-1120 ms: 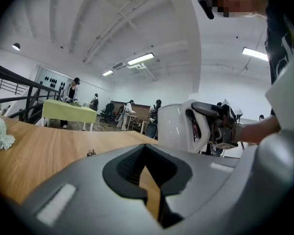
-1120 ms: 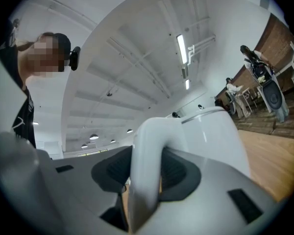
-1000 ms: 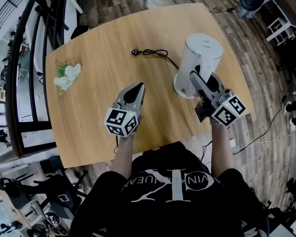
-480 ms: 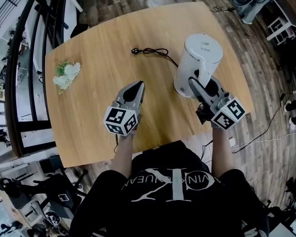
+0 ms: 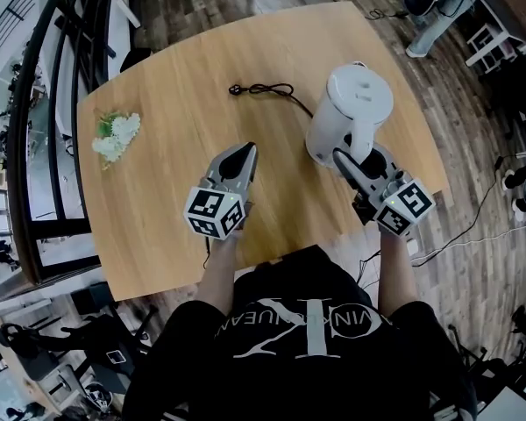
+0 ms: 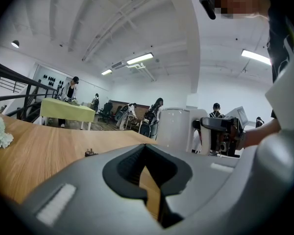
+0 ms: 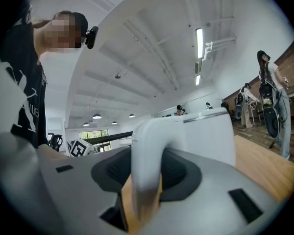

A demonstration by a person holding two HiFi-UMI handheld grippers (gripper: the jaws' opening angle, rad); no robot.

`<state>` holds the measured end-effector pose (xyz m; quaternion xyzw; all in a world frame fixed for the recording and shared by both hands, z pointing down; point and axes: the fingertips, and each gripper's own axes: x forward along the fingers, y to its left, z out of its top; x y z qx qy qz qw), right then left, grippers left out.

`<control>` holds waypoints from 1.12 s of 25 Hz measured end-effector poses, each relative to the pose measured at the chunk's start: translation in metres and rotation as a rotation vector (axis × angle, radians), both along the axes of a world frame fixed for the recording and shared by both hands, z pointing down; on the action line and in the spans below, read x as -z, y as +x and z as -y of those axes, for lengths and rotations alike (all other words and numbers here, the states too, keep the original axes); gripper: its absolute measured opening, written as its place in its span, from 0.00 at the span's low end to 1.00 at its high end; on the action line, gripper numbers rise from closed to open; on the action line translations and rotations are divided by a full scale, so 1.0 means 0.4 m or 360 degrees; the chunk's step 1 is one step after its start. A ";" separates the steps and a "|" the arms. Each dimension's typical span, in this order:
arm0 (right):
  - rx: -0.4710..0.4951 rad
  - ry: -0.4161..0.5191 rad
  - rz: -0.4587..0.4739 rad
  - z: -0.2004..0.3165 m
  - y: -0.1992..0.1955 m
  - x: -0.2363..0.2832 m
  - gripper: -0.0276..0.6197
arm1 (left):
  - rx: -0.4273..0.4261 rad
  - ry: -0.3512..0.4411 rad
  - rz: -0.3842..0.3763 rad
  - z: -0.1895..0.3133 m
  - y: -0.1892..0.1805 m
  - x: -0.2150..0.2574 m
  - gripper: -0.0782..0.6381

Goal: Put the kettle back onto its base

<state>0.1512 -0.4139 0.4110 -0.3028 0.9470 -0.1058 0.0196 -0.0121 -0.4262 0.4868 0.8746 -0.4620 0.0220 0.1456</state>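
Only the right gripper view shows the right gripper (image 7: 142, 190) clamping the handle of the white plastic kettle (image 7: 208, 136); the left gripper (image 6: 147, 153) is closed, empty.

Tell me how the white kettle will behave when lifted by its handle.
Held only at its side handle by the right gripper, the kettle would probably tend to swing or tilt. Its smooth handle may slip in the jaws. The tall rigid body looks tip-prone if nudged.
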 end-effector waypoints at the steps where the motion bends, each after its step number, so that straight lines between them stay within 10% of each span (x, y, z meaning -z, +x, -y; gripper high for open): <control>1: 0.0000 0.0001 -0.0026 -0.007 -0.002 -0.005 0.28 | -0.0003 0.0000 0.0000 -0.003 -0.001 0.002 0.12; 28: -0.0188 -0.0096 -0.0147 -0.078 0.004 -0.117 0.31 | -0.0054 0.0005 0.0000 -0.086 -0.034 0.022 0.12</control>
